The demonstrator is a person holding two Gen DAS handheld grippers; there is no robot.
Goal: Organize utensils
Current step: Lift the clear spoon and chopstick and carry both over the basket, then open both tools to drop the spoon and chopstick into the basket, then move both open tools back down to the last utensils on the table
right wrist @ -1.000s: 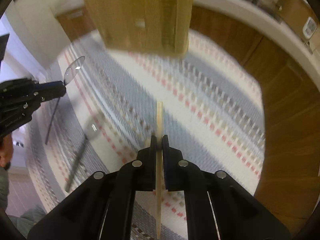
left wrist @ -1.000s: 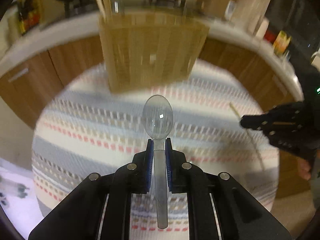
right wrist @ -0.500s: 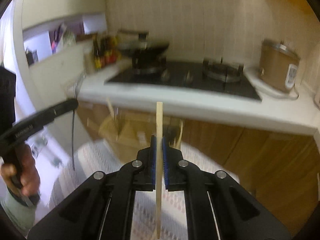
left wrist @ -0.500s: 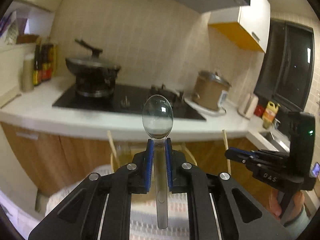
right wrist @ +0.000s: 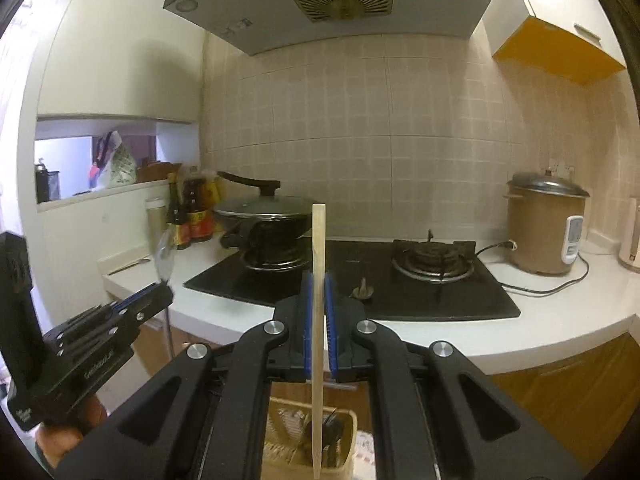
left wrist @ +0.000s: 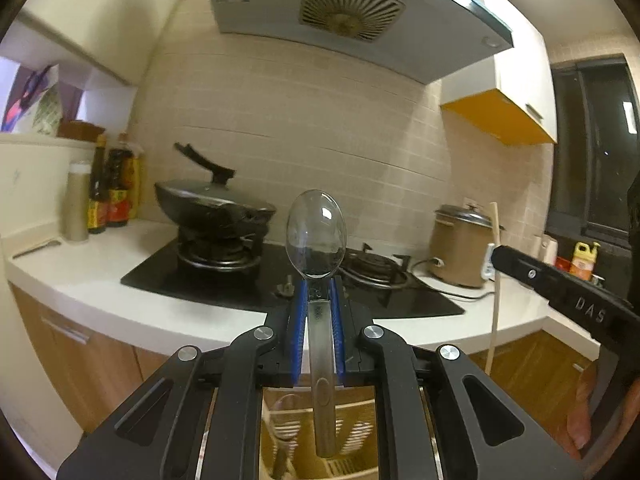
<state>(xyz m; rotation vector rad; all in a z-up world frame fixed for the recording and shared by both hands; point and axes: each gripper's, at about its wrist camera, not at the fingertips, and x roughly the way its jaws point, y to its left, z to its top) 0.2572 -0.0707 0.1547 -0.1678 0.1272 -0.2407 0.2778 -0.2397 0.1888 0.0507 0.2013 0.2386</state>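
Item 1: clear plastic spoon (left wrist: 316, 236), pinched at the neck by the left gripper (left wrist: 318, 300); bowl up, handle hanging straight down.

Item 2: wooden chopstick (right wrist: 319, 280), clamped upright by the right gripper (right wrist: 318, 300).

Destination: wicker utensil basket (right wrist: 280, 436), directly below both grippers; the chopstick's lower end sits at or inside its opening, the spoon handle just above its opening.

Surroundings: far counter with lidded wok (right wrist: 264, 208), gas hob (right wrist: 432, 260), rice cooker (right wrist: 548, 228), sauce bottles (left wrist: 108, 192). Nothing appears to obstruct a straight descent.
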